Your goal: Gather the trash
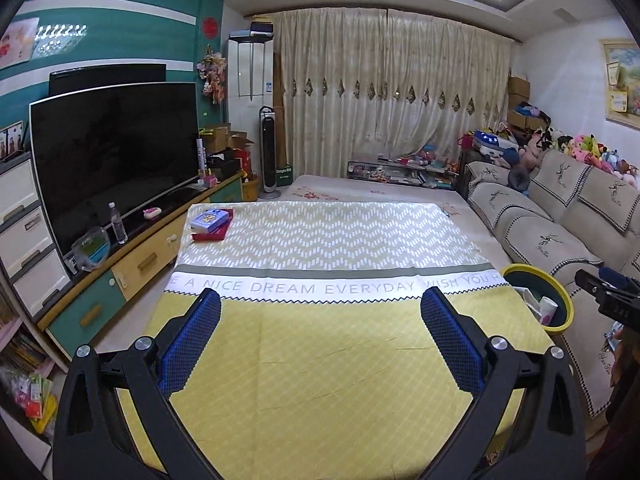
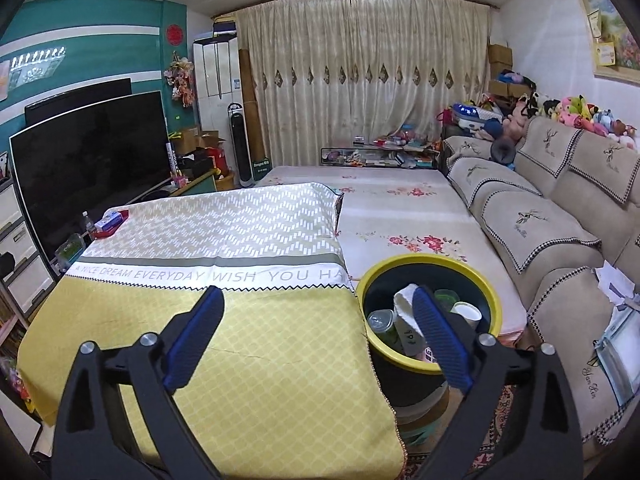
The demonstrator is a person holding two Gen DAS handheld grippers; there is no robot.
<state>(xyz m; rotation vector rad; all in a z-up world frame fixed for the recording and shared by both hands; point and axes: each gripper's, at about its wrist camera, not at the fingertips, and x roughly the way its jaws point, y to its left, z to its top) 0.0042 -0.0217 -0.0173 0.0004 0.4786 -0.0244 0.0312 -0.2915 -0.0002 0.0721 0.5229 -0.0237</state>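
Both grippers (image 1: 320, 300) (image 2: 318, 300) wide, tilted dwn.

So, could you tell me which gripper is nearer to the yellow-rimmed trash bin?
Right. The right gripper hangs open at the trash bin, one finger over its mouth. The left gripper is open over the tablecloth, with the bin off to its right.

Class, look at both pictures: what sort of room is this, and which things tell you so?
Most likely a home living room: a large television on a low cabinet, a covered sofa lined with plush toys, and long curtains.
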